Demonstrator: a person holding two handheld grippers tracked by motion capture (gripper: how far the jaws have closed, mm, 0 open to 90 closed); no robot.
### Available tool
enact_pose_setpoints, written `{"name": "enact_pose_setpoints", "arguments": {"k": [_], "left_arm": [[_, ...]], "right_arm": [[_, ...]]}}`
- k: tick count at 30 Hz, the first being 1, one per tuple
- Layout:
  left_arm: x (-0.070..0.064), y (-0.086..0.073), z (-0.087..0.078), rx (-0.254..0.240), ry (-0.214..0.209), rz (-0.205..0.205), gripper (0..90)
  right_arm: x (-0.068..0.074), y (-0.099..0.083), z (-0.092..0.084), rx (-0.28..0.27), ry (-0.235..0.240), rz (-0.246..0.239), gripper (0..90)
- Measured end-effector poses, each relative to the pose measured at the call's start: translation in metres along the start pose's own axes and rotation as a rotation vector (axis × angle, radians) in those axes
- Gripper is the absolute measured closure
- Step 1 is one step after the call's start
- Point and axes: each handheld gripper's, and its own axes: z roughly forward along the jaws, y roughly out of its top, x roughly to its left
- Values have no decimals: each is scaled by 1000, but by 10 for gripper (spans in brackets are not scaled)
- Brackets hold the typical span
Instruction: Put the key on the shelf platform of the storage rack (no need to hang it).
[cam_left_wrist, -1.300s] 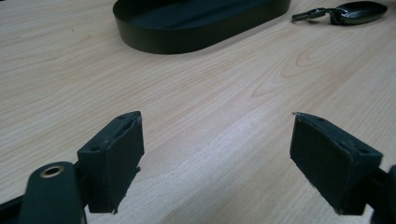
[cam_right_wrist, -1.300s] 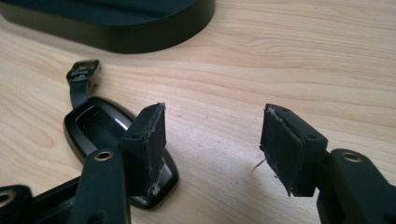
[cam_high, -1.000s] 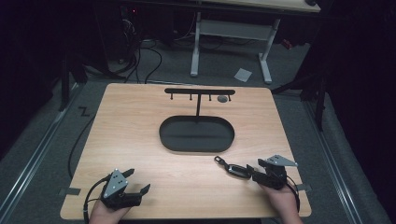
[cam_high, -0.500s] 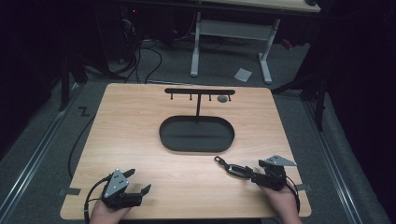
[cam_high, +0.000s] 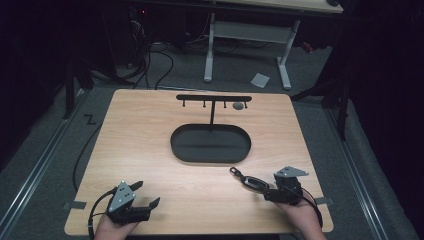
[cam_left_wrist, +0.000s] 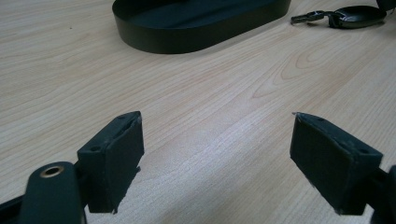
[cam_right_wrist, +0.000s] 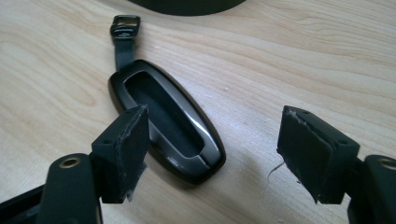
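A black key fob (cam_high: 252, 182) with a silver rim and a short strap clip lies flat on the wooden table (cam_high: 150, 150) at the front right. My right gripper (cam_high: 269, 192) is just behind it. Its jaws have just been opening and now stand open. In the right gripper view the fob (cam_right_wrist: 168, 123) lies by the left pad (cam_right_wrist: 130, 144), and neither pad presses on it. My left gripper (cam_high: 146, 194) rests open at the front left with only bare wood (cam_left_wrist: 210, 116) between its jaws. The fob (cam_left_wrist: 357, 15) also appears far off in the left gripper view.
A black oval tray (cam_high: 175, 145) sits mid-table, with a thin post rising from it to a hook bar (cam_high: 214, 98). A small grey item (cam_high: 238, 106) hangs near the bar's right end. Table legs and cables lie on the floor beyond.
The right gripper's jaws have spread apart from the key fob, which stays lying on the table. Both hands have kept nearly still.
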Motion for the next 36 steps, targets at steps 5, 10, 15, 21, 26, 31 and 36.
{"name": "enact_pose_setpoints", "arguments": {"k": [5,10,15,21,26,31,36], "left_arm": [[-1,0,0,-1,-2,2,182],[-1,1,1,4,-8,8,182],[-1,1,0,4,-12,8,182],[-2,1,1,0,-13,8,182],[-2,1,1,1,-15,8,182],[-2,1,2,3,-20,10,182],[-2,1,3,12,-28,12,181]], "right_arm": [[5,9,-6,69,8,-64,248],[10,15,-6,126,8,-122,243],[15,22,-5,168,10,-163,239],[21,29,-2,217,11,-218,217],[26,36,1,294,18,-304,174],[29,40,3,331,26,-341,163],[32,47,8,335,58,-422,148]]}}
